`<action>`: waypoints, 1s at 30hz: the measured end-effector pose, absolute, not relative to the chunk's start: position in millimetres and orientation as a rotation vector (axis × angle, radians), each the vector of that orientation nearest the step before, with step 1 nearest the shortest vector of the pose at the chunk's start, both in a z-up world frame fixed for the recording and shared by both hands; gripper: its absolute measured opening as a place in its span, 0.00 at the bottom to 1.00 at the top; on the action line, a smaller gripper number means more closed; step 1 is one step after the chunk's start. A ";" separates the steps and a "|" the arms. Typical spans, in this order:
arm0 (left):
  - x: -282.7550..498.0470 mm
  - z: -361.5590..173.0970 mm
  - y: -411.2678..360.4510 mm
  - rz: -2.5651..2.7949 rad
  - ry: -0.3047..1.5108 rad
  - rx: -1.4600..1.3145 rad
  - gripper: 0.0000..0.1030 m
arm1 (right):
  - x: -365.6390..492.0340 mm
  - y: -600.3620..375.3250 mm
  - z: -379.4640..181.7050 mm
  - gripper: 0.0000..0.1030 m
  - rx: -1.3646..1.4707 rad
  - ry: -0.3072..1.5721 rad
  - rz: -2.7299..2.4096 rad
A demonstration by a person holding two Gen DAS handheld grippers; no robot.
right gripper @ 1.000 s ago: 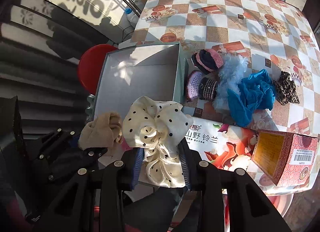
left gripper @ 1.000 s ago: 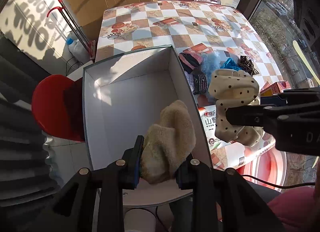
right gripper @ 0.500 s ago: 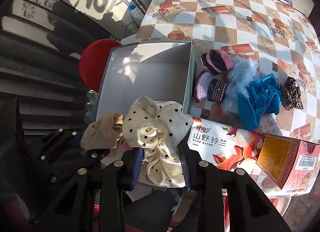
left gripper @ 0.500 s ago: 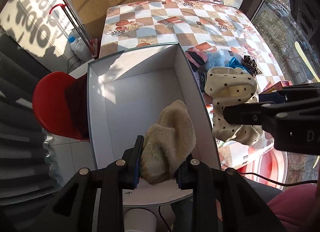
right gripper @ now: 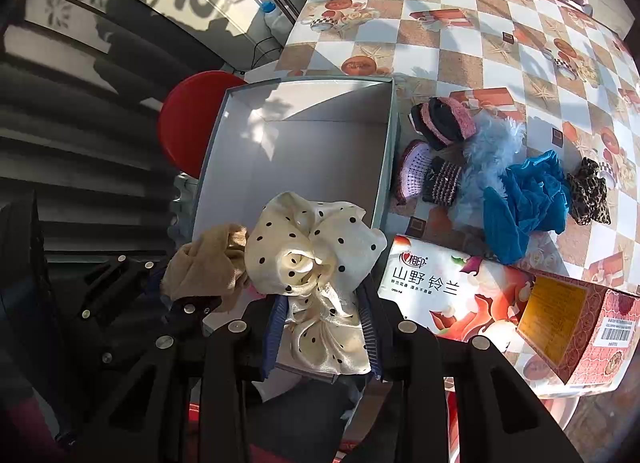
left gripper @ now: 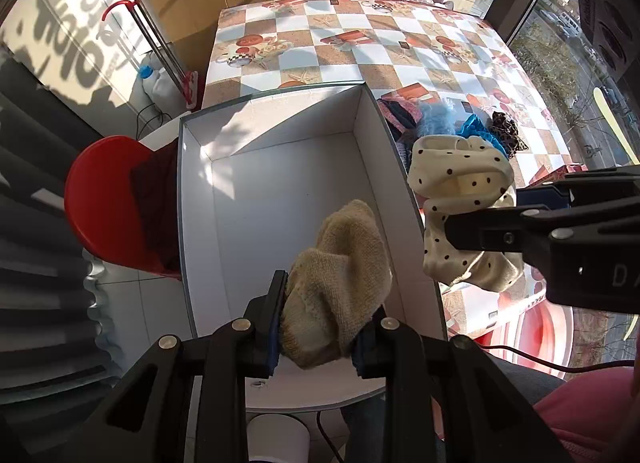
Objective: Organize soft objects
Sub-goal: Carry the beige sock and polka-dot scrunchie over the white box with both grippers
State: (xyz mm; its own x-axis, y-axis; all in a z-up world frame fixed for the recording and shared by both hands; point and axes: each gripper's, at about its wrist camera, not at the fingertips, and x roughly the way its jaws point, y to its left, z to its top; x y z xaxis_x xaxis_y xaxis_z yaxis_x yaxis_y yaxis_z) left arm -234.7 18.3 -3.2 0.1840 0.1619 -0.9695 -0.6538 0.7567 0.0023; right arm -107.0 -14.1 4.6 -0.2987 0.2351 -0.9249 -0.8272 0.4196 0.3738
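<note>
Here, in the left wrist view, the left gripper (left gripper: pixel 318 327) pinches a beige sock (left gripper: pixel 340 283) above the near end of the white box (left gripper: pixel 276 191). Let go now, the sock would probably land inside, though a snag on a pad could drag it over the box's near rim. In the right wrist view, the right gripper (right gripper: pixel 326 337) pinches a dotted scarf (right gripper: pixel 316 259) over the box's near right corner; dropped there, it may drape over the wall.
</note>
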 end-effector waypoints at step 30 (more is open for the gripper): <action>-245.5 -17.0 35.7 0.682 1.265 -0.538 0.29 | -108.9 -8.5 -2.0 0.36 -0.570 1.526 1.164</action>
